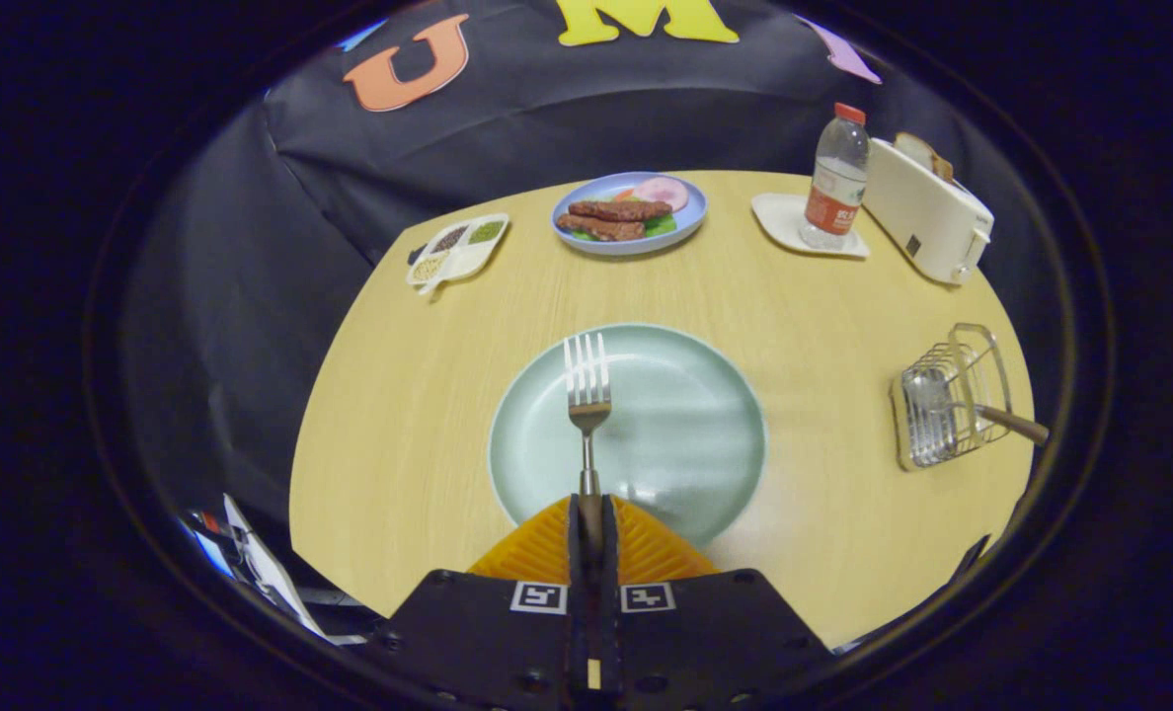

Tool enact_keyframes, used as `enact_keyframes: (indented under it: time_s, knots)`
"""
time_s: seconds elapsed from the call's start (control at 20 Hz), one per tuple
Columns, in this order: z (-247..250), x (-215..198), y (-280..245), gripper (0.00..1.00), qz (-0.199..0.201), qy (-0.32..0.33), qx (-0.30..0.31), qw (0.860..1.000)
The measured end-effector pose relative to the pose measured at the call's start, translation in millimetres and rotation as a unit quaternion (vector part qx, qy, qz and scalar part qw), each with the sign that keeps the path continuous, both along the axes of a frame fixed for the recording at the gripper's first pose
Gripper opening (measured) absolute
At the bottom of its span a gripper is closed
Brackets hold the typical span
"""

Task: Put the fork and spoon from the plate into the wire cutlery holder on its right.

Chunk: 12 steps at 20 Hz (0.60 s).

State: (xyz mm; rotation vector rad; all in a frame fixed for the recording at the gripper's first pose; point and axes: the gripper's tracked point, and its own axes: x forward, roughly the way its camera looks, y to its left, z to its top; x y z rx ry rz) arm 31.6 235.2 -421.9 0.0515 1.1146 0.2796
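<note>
The gripper (586,513) clamps the fork (586,390) by its handle above the plate (685,434); carry it level, rightward to the wire cutlery holder (952,395).

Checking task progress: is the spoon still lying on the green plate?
No: the spoon already sits in the wire cutlery holder, while the gripper clamps the fork over the plate.

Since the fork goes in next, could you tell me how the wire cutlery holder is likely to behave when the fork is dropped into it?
The wire cutlery holder looks like thin open wire, so probably light and apt to slide on the smooth table. A handle already sticks out of it sideways, so it may tip that way. The gripper is shut on the fork, which looks rigid metal.
</note>
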Motion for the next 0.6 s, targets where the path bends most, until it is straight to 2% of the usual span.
enact_keyframes:
  time_s: [0.3,0.6]
  knots:
    - [40.0,10.0,-78.8,0.05,0.004,-0.033,-0.021,0.999]
    - [54.3,18.3,-165.5,0.05,-0.040,-0.026,-0.042,0.998]
